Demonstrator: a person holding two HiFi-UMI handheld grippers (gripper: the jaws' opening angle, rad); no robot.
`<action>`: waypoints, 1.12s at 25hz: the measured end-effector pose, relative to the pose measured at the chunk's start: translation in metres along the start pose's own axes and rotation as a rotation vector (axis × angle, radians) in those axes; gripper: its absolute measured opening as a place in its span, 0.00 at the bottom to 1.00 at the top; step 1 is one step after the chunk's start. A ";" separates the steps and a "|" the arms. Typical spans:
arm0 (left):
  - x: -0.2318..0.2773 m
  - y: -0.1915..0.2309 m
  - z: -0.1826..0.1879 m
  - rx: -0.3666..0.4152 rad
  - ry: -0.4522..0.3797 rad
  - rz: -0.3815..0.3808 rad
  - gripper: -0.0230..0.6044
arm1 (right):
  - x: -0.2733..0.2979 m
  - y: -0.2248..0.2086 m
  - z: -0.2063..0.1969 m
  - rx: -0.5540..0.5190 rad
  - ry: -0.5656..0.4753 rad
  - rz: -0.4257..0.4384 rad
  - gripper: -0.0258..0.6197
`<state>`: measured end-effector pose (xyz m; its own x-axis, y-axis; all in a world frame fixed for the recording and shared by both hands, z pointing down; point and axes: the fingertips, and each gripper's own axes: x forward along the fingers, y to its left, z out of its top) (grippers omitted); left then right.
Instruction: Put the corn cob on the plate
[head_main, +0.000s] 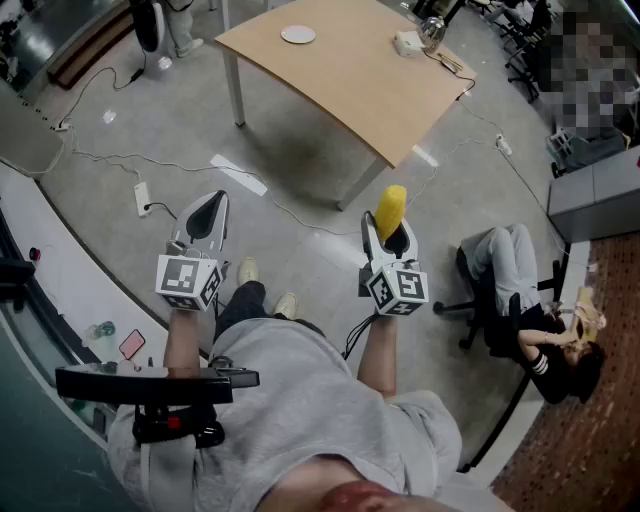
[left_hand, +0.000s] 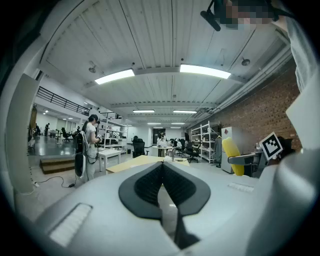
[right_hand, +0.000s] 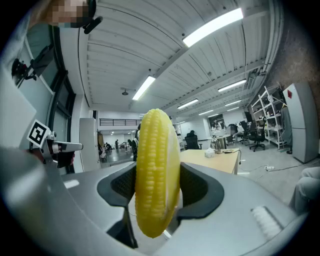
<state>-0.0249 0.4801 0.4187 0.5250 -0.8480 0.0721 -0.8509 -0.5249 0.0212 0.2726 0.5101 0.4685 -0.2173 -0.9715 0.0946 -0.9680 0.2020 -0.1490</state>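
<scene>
One corn cob (right_hand: 155, 150) was held standing on end in the right gripper (head_main: 388, 232). It was squeezed from both sides by jaws spread wide, and a lot of it stuck out above them. Nothing was held by the left gripper (left_hand: 162, 175), and its jaws were closed together.

The cob was carried in the air over the floor, well apart from the table (head_main: 370, 90). The plate (head_main: 298, 35) was seen on the table's far part, near its left edge.

The round, smooth cob was gripped low down, so it could probably be tipped or dropped on the way. Cables (head_main: 100, 158) lay on the floor near the table and could be tripped on. The cob could also be rolled off the small plate if let go too soon.
</scene>
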 end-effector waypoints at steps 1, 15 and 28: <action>-0.001 0.000 0.000 0.001 -0.002 0.001 0.07 | -0.001 0.001 -0.001 0.000 0.001 0.003 0.42; -0.011 -0.003 0.004 0.028 -0.011 0.052 0.07 | 0.007 0.012 0.003 -0.007 -0.009 0.105 0.42; 0.002 0.064 0.002 0.015 0.004 0.163 0.07 | 0.089 0.059 -0.006 -0.013 0.030 0.255 0.42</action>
<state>-0.0784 0.4450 0.4180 0.3801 -0.9217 0.0770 -0.9243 -0.3816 -0.0057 0.1955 0.4364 0.4743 -0.4579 -0.8850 0.0847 -0.8830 0.4417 -0.1587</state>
